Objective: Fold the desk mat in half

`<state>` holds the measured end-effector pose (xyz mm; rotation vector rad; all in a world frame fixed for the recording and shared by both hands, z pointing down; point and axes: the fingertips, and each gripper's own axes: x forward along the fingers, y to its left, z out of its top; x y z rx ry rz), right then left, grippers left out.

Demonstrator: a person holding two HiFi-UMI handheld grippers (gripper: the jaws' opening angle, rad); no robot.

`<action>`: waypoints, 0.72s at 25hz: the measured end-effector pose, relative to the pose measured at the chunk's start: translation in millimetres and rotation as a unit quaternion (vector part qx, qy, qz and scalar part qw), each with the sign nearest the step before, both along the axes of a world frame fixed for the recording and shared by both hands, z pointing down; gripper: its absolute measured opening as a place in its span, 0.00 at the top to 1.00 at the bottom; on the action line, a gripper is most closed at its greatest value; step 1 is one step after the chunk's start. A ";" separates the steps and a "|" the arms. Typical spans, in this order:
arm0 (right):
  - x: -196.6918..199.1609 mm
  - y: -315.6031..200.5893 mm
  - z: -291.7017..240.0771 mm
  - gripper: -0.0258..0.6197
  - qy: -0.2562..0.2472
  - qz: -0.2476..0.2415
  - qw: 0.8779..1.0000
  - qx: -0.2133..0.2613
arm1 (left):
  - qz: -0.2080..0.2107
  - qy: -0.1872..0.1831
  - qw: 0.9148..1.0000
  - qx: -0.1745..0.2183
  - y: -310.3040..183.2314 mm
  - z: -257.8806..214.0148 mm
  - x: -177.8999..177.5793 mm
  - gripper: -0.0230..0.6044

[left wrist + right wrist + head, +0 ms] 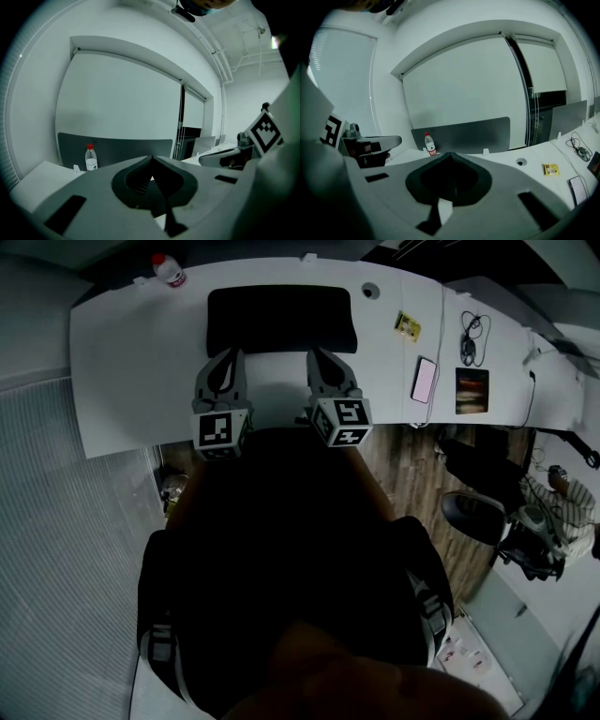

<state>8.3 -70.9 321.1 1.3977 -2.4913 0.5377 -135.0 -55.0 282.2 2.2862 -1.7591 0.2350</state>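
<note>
Dark clothing (pixel 281 549) of the person sits nearest; beyond, left gripper (pixel 228 355) and right gripper (pixel 317 355), both clenched empty, sit by the near edge of the desk mat (pixel 281 320), which lies on the far desk (pixel 131 362), seemingly already folded, with little left.

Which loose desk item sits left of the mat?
The red-capped bottle, upright at the far left corner; the yellow packet and phone lie right of the desk mat.

The rectangular desk mat (pixel 281 320) is plain black on the white desk top (pixel 122 381). Left of the mat, a clear plastic bottle (pixel 169 271) has a red cap. Right of the mat lie a small yellow packet (pixel 407 325) and a pink phone (pixel 425 380). The grey left gripper (pixel 231 354) and right gripper (pixel 317 354) carry black-and-white square markers.
</note>
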 end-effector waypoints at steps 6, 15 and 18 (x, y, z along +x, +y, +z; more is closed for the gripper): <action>0.5 0.6 -2.9 0.96 -0.001 0.002 1.000 0.003 | 0.006 -0.007 1.000 0.001 -0.4 0.0 3.2 0.96; -0.9 -0.5 -1.6 0.96 -0.004 -0.002 1.000 -0.001 | 0.008 -0.004 1.000 -0.003 -2.3 1.6 6.5 0.96; 0.0 -0.8 -2.1 0.96 -0.003 -0.002 1.000 -0.004 | 0.010 -0.005 1.000 -0.003 -2.9 -0.9 7.5 0.96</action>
